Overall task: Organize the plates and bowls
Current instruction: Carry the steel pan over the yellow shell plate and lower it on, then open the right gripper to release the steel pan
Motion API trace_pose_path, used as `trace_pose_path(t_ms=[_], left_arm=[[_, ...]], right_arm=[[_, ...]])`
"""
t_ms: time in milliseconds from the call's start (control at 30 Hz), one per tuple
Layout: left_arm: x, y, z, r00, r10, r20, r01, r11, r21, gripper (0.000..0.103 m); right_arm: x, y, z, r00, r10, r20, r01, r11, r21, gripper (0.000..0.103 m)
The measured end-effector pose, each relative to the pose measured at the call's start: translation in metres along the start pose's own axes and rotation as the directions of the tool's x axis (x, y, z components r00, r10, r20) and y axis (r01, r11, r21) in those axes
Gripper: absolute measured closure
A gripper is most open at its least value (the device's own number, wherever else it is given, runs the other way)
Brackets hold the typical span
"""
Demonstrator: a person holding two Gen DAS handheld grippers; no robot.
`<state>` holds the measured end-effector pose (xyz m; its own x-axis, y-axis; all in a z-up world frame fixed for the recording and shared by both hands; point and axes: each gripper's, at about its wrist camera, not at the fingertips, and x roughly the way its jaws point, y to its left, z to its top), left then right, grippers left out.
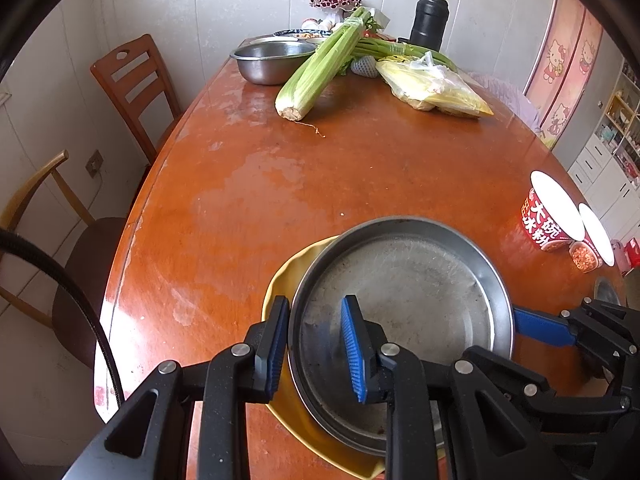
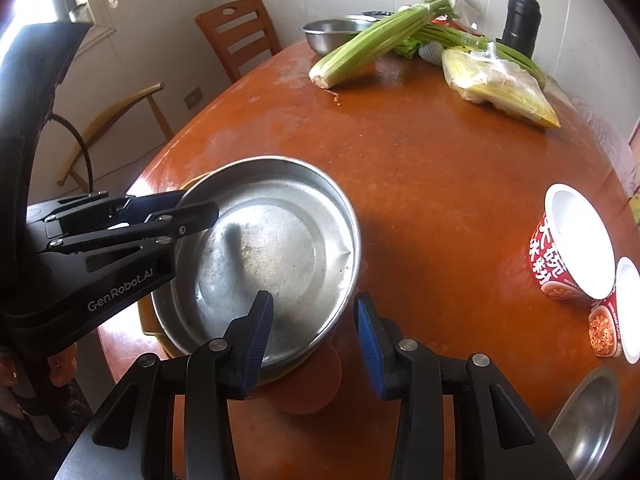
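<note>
Left wrist view: metal pan on yellow plate, both tools at its rim

1. Worktop (image 1: 248, 184). Orange-brown, glossy, oval. Carries everything listed below. Far end, about 12 o'clock in the left wrist view, holds a steel bowl (image 1: 268, 62), celery (image 1: 320, 68), a bagged yellow packet (image 1: 436, 88) and a black flask (image 1: 429, 20). None of these lie near either tool.

2. Metal pan (image 1: 404, 300). Round, shallow, thin-walled, dull scuffed floor. Judged light, stiff and slippery at the rim; not fragile, though likely to clatter. Best hold: a pinch across the upright rim wall, one pad inside and one outside. Sits on the yellow plate, offset toward 3 o'clock.

3. Yellow plate (image 1: 280, 280). Shows only as a crescent from 9 to 6 o'clock under the pan. Material cannot be told; if ceramic, heavier and breakable. Its edge lies low against the worktop, so it is harder to pinch.

4. Noodle cups (image 1: 554, 216). Two, lying tipped, at 3 o'clock, well apart from the pan.

5. Left tool (image 1: 318, 350). Released; its two pads straddle the pan rim at 8 o'clock, with daylight between inner pad and wall.

6. Right tool (image 2: 314, 324). Released; straddles the rim at 5 o'clock in its own view, outer pad clear of the wall.
</note>
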<state>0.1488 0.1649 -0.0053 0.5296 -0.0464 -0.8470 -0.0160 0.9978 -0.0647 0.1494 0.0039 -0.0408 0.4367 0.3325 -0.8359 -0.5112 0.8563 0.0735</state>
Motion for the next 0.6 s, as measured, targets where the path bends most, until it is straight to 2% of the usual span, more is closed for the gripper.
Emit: trace_pose_path(t_ms=[433,500,600], left_arm=[[-0.014,-0.002,0.001,0.999,0.014,0.037,-0.014,1.000,0.000,0.061],[-0.017,-0.002,0.001,0.999,0.011,0.041,-0.010,1.000,-0.006,0.055],[-0.023,-0.002,0.001,0.999,0.003,0.054,-0.002,1.000,-0.011,0.052]], right_arm=[[-0.006,-0.006,-0.005,1.000,0.022,0.013,-0.022,1.000,0.017,0.059],[-0.009,-0.007,-0.005,1.000,0.025,0.018,-0.026,0.999,0.021,0.059],[-0.011,-0.008,-0.006,0.999,0.028,0.024,-0.029,0.999,0.026,0.059]])
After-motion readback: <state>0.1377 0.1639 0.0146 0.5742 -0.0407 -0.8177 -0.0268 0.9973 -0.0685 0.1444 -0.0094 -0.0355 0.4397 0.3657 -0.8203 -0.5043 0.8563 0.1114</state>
